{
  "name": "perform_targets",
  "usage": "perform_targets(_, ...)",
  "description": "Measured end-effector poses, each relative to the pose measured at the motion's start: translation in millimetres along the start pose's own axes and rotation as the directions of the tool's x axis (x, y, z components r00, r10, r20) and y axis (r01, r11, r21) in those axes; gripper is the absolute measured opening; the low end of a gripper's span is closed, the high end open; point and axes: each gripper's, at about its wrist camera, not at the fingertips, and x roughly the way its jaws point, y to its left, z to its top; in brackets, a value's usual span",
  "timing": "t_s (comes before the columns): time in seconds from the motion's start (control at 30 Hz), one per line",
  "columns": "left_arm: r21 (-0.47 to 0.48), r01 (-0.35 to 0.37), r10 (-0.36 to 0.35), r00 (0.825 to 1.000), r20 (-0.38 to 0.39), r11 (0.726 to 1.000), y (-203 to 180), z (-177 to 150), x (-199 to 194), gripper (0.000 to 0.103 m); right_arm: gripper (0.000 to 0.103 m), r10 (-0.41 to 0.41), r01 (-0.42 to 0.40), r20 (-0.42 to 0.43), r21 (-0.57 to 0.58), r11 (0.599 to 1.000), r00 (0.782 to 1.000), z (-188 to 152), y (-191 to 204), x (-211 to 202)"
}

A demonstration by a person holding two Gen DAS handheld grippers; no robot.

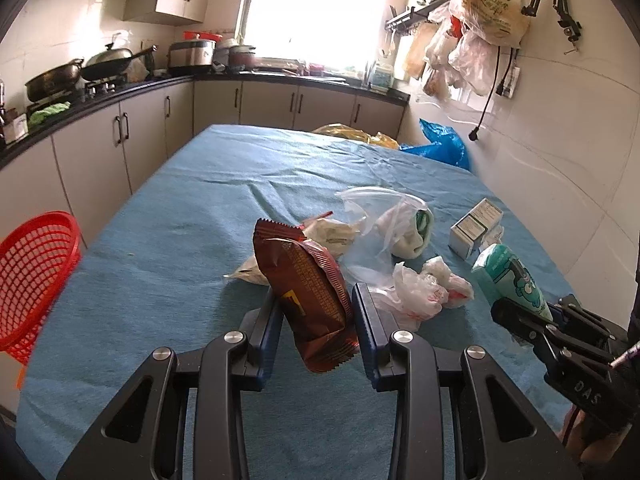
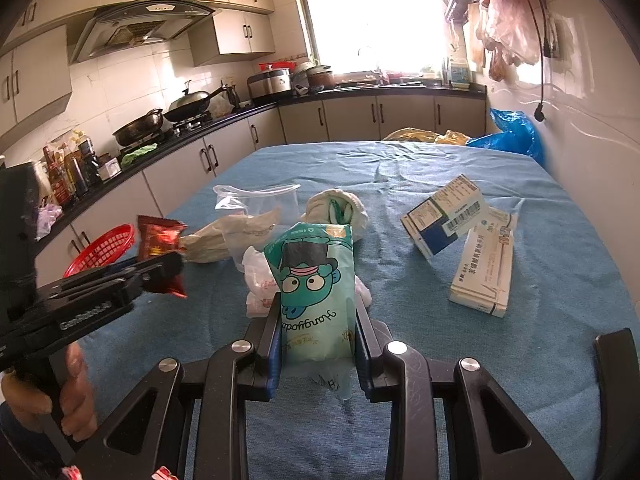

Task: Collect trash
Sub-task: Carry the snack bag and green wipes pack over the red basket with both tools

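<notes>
- Gripping a brown snack wrapper [image 1: 316,300], the left gripper [image 1: 314,304] holds it above the blue tablecloth [image 1: 168,248].
- Right gripper [image 2: 318,316] clamps a green cartoon tissue pack [image 2: 316,292]; red basket [image 1: 36,276] sits at the table's left edge.

I count two grippers: the left gripper [image 1: 314,300] and the right gripper [image 2: 318,312]. Each has one packet between its fingers: one brown snack wrapper [image 1: 312,292] and one mint-green cartoon packet [image 2: 316,284].

On the blue-covered bench [image 2: 520,360] I make out two cardboard boxes, a white-and-blue one [image 2: 442,216] tilted on a long pale one [image 2: 486,264].

One clear plastic bag [image 2: 256,200], one crumpled white bag with red print [image 1: 416,292], one beige paper wrapper [image 2: 228,236], one white-and-green bundle [image 2: 340,208].

One red mesh basket [image 1: 34,276] sits at the bench's left edge. At the far end: one yellow bag [image 1: 352,134], one blue bag [image 1: 440,144] (the wall's hanging bags overlap too much to count).
</notes>
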Motion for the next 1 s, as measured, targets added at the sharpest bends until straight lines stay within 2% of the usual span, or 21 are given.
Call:
perform_targets(0.1,-0.003,-0.031,0.031,1.000,0.001,1.000,4,-2,-7,0.033,0.032,-0.016,0.016,-0.001,0.004,1.000,1.000,-1,4,-1)
perform_targets(0.27,0.005,-0.099,0.099,0.995,0.030,0.995,15,-4,-24,0.033,0.032,0.025,-0.025,-0.017,-0.008,1.000,1.000,-1,24,-1)
perform_targets(0.4,0.008,-0.161,0.160,0.986,0.056,0.987,27,-6,-34,0.033,0.033,0.049,-0.049,-0.011,-0.061,0.997,0.999,3,49,-4)
perform_targets(0.63,-0.036,-0.207,0.209,0.976,0.068,0.978,54,-6,-45,0.034,0.033,0.079,-0.082,-0.029,-0.112,0.990,0.996,13,76,0)
perform_targets(1.0,-0.106,-0.237,0.245,0.967,0.074,0.966,89,-3,-59,0.034,0.033,0.145,-0.157,-0.087,-0.155,0.975,0.986,26,114,17)
